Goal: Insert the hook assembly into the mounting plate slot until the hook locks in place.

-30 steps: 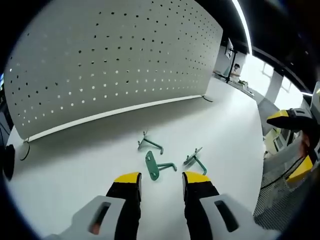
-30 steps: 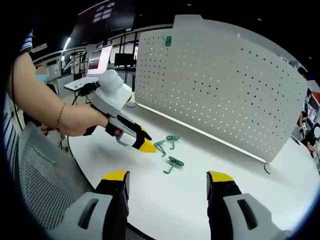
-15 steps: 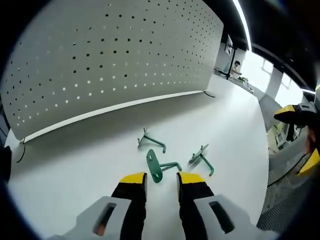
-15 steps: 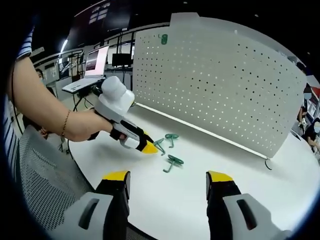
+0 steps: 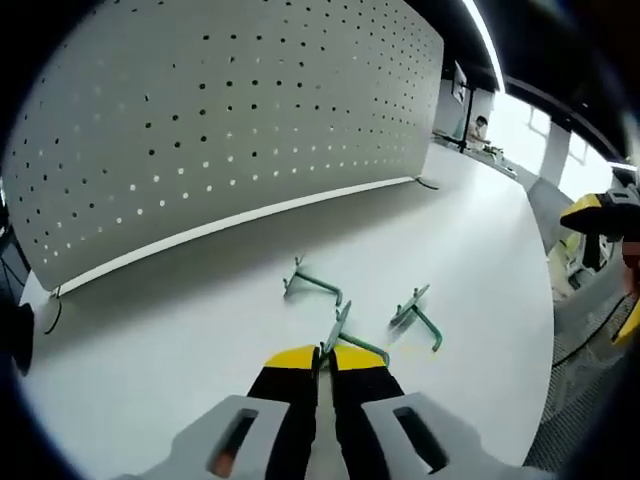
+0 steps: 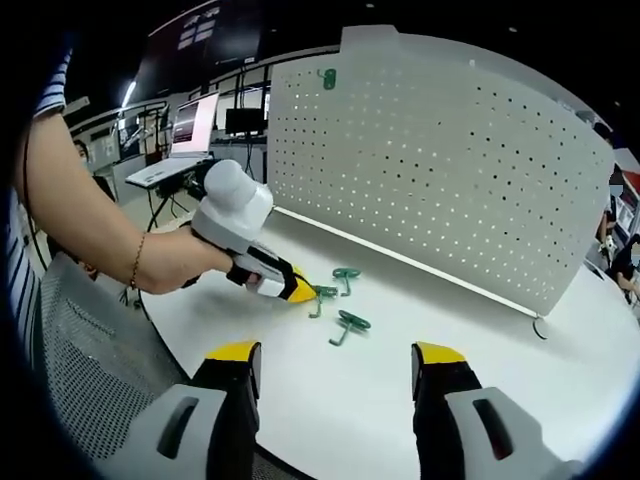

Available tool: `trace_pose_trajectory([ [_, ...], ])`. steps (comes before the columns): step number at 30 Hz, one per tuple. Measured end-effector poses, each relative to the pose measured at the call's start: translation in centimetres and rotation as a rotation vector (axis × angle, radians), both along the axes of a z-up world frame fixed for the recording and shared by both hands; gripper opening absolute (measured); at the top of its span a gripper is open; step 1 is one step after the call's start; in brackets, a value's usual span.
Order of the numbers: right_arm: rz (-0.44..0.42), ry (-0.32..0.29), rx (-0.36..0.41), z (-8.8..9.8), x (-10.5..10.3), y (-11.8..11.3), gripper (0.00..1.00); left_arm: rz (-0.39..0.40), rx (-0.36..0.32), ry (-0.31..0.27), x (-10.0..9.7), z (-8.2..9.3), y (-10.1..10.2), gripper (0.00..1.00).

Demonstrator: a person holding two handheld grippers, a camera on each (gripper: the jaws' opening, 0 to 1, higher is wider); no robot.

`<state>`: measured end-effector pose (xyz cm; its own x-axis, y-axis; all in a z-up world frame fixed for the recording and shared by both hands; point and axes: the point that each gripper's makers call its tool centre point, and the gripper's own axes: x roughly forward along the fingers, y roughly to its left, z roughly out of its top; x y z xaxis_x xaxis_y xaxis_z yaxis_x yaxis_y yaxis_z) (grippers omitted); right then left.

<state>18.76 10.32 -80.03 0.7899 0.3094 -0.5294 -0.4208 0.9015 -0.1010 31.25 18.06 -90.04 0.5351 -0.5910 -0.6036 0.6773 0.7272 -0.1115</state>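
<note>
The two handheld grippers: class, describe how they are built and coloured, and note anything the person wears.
Each gripper has two black jaws with yellow tips rising from light grey housings, as on the right gripper. The left gripper has a rounded white-grey body with a black section behind its yellow tip. The person's hand holding it has a thin bracelet at the wrist; a striped sleeve shows at the upper arm.

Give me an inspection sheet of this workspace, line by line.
Surface: white table, mostly bare.
Job's things: upright white pegboard with one green hook mounted high; two loose green hooks lying flat.
Clutter: nothing seen.
Grippers: left tool shut on a third hook; right tool open, empty.
Cables: thin black lead at the pegboard's foot.
Surroundings: laptop on a stand.
</note>
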Motion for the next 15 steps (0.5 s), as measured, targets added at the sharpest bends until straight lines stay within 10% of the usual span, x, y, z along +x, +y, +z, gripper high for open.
trace_pose_trajectory([
  [15, 0.013, 0.003, -0.005, -0.1, -0.1, 0.3, 0.57, 0.017, -0.040, -0.006, 0.5, 1.5, 0.5, 0.02],
])
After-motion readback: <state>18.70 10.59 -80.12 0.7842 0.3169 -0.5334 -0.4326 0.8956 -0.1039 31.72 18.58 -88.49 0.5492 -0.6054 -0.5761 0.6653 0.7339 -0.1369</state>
